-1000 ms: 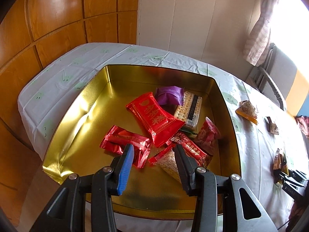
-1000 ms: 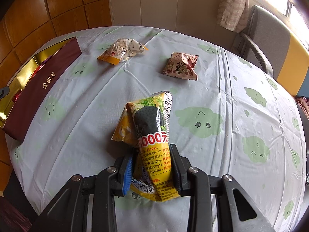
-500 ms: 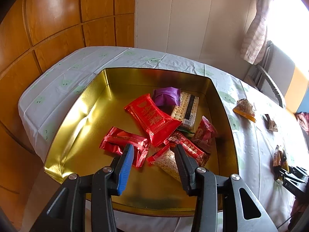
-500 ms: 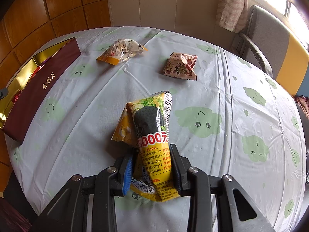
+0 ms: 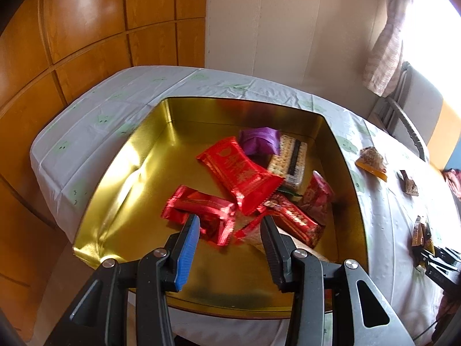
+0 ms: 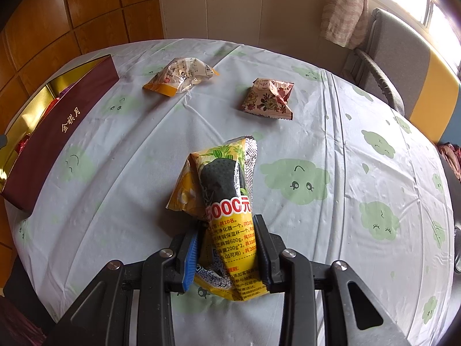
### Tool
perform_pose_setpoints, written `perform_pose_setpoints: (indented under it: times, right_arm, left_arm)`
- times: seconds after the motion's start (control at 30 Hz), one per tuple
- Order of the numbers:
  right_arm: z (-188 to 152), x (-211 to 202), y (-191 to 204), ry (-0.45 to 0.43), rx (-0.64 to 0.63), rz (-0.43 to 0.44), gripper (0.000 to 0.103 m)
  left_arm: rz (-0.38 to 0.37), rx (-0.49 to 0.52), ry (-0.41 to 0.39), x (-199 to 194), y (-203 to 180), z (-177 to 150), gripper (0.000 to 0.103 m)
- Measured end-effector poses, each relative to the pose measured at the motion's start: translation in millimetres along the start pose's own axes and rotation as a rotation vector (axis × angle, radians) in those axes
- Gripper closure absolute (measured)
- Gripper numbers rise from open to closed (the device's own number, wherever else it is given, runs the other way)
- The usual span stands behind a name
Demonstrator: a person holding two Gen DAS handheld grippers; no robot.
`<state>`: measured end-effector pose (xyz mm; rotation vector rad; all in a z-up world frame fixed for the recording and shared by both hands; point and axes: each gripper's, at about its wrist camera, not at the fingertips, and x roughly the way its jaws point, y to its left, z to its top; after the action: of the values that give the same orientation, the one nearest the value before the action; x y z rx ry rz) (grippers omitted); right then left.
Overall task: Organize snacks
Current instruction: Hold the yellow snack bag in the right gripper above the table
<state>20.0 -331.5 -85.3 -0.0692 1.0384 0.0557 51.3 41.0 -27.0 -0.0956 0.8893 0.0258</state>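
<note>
A: How does the left black two-finger hand-held gripper (image 5: pixel 229 223) stand?
B: Angled downward, its jaws apart with nothing between them.
A: And the right black hand-held gripper (image 6: pixel 227 227)?
B: Tilted steeply down, its jaws clamped on something.

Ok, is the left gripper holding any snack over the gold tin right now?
No, the left gripper hangs open over the gold tin with nothing between its fingers; the red packets lie on the tin's floor below.
</note>
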Motion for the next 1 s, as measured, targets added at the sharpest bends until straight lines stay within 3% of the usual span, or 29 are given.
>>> perform_pose_setpoints:
  times: [0.43,1.0]
  right_arm:
    - [2,2,2,0.014,0.023,-0.017,0.068]
    - [-1,-2,-1,-0.004,0.083,-0.024,0.065]
  left_arm:
    - [0.055,-0.031,0.018,-2,33,-17,0.058]
    - [0.041,0.029,-0.019,-14,15,-21,0.058]
